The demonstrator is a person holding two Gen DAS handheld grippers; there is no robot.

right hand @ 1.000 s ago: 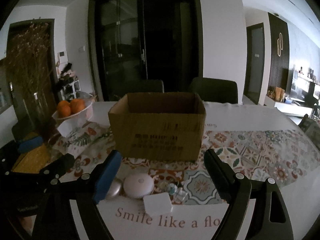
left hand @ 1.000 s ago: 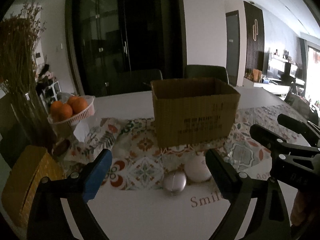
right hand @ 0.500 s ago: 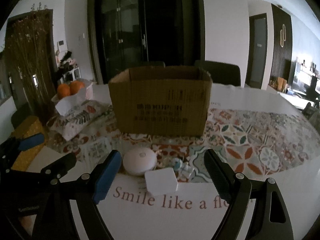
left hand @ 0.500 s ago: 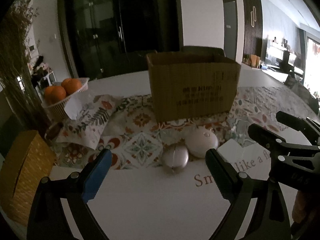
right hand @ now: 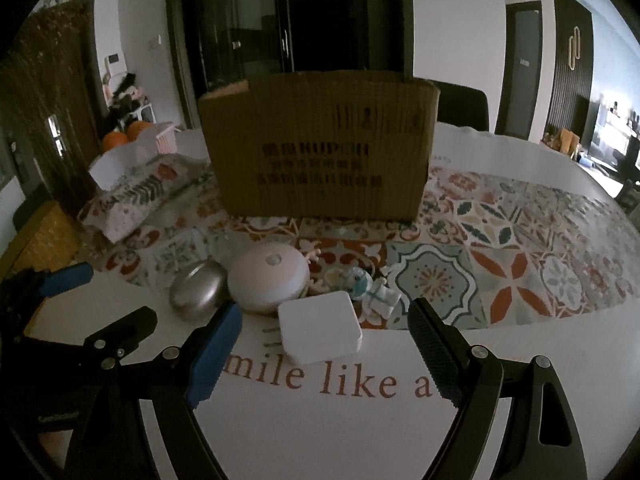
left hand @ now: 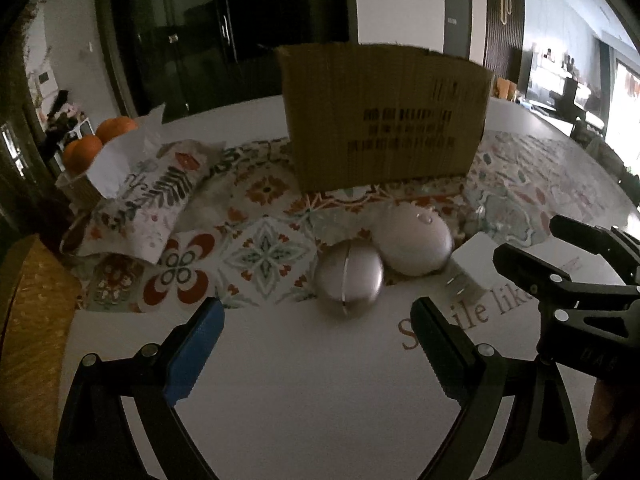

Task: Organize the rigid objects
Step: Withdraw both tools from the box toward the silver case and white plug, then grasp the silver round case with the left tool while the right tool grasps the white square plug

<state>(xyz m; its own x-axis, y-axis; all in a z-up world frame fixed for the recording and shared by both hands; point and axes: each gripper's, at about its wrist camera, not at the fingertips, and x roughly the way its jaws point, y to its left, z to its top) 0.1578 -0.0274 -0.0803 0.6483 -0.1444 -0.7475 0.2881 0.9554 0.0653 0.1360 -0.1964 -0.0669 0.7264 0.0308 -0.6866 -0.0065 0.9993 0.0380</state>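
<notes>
A brown cardboard box (left hand: 384, 120) (right hand: 320, 148) stands open-topped on the patterned runner. In front of it lie a silver oval case (left hand: 348, 276) (right hand: 197, 290), a white round puck (left hand: 414, 238) (right hand: 269, 280), a white square box (right hand: 318, 326) (left hand: 476, 264) and small clear trinkets (right hand: 372, 288). My left gripper (left hand: 316, 344) is open and empty, just short of the silver case. My right gripper (right hand: 324, 344) is open and empty, its fingers either side of the white square box, close in front of it. Each gripper shows at the edge of the other's view.
A tissue pack in a floral cover (left hand: 140, 200) (right hand: 140, 196) lies to the left. Behind it stands a basket of oranges (left hand: 92, 148). A yellow woven box (left hand: 28, 320) sits at the far left, with dried flowers (right hand: 36, 92) above. Dark chairs stand behind the table.
Both grippers have dropped lower and moved forward toward the small objects, which now look larger and nearer. Both stay open and empty.
</notes>
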